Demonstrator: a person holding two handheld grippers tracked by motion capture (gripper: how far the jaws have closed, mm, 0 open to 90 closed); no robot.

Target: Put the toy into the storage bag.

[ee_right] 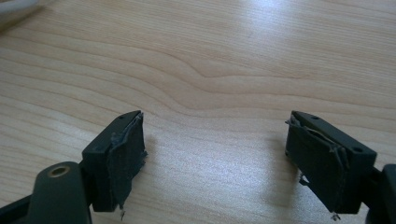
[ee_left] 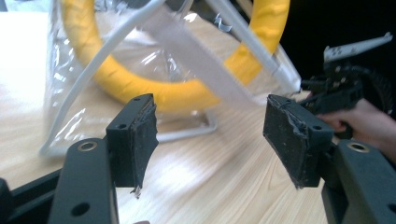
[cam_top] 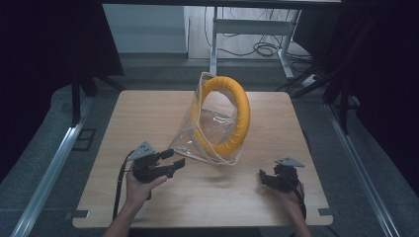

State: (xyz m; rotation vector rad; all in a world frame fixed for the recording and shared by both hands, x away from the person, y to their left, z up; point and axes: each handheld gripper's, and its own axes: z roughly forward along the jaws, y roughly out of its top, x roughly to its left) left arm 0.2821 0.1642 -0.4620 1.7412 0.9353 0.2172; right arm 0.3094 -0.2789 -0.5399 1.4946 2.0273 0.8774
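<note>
A clear plastic bag (cam_top: 205, 131) with white edging stands in the middle of the wooden table, and a yellow ring (cam_top: 238, 114) leans upright inside it. In the left gripper view the yellow ring (ee_left: 154, 91) and the bag's white trim (ee_left: 187, 51) lie just beyond the jaws. My left gripper (cam_top: 174, 159) is open, held just left of the bag's near corner, nothing between its pads (ee_left: 144, 140). My right gripper (cam_top: 264, 177) rests low near the table's front right, also open over bare wood, with empty pads (ee_right: 123, 154).
The wooden table (cam_top: 148, 118) has free surface on its left side and along the front edge. Beyond the far edge stand a desk frame (cam_top: 247, 29) and cables (cam_top: 267, 48) on the floor. A metal rail (cam_top: 49, 168) runs along the left.
</note>
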